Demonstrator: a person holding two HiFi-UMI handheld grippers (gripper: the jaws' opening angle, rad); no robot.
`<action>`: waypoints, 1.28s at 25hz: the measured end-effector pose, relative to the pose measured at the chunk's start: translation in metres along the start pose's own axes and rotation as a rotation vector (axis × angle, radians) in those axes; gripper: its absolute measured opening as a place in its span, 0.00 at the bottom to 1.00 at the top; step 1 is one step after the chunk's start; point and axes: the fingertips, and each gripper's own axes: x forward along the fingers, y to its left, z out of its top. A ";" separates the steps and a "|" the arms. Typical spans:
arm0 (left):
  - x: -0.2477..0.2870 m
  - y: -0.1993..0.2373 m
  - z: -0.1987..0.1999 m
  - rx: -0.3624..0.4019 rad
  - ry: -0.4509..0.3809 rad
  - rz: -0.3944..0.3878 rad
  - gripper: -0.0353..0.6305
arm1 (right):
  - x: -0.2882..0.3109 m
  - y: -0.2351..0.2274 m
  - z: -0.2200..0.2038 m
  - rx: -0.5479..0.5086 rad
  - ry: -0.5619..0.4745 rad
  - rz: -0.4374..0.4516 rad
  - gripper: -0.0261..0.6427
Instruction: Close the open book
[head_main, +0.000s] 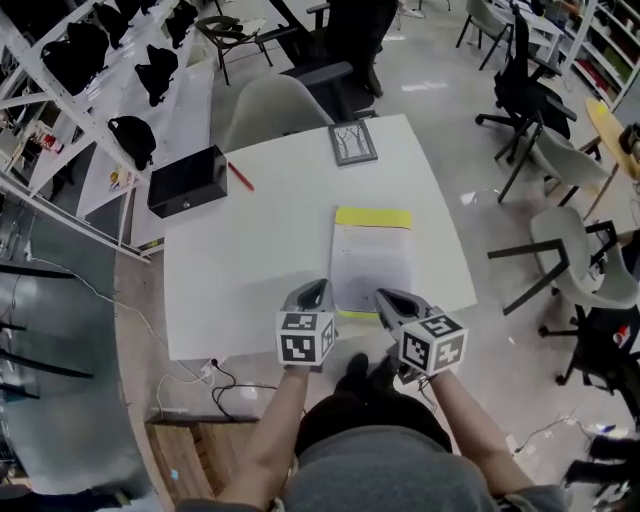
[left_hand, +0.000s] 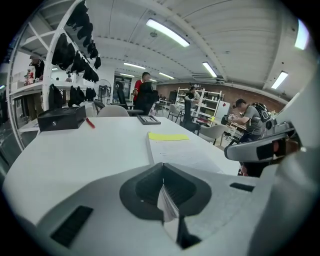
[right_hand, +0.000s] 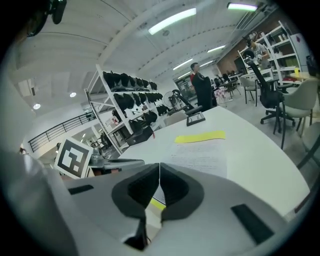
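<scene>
The open book (head_main: 372, 262), a thin paper volume with white printed pages and a yellow band along its far end, lies flat just right of centre in the head view, on the white bench (head_main: 250, 260). Its near end reaches almost to the bench's lower edge. The left gripper (head_main: 321, 289) sits at the book's lower left corner, jaws clamped on a thin pale leaf (left_hand: 167, 207) that looks like a page or the soft cover. The right gripper (head_main: 386, 297) is over the book's lower right part with its jaws pressed together. Only a hairline pale edge shows between them, and I cannot tell whether that is paper.

The book should be light and floppy. A single leaf will bend, crease or tear if pulled hard, and smooth paper can slip from the pads. A better hold is probably the free edge of the cover or a whole sheaf near a corner, swung over in an arc while the other gripper steadies the rest
</scene>
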 end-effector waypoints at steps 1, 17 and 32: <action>0.001 -0.002 0.001 0.004 -0.002 -0.003 0.06 | -0.003 -0.003 0.003 0.004 -0.013 -0.011 0.05; 0.005 -0.023 0.019 0.064 -0.024 -0.042 0.06 | -0.059 -0.047 0.033 0.057 -0.182 -0.183 0.05; 0.006 -0.031 0.027 0.053 -0.042 -0.054 0.06 | -0.088 -0.074 0.035 0.058 -0.237 -0.277 0.04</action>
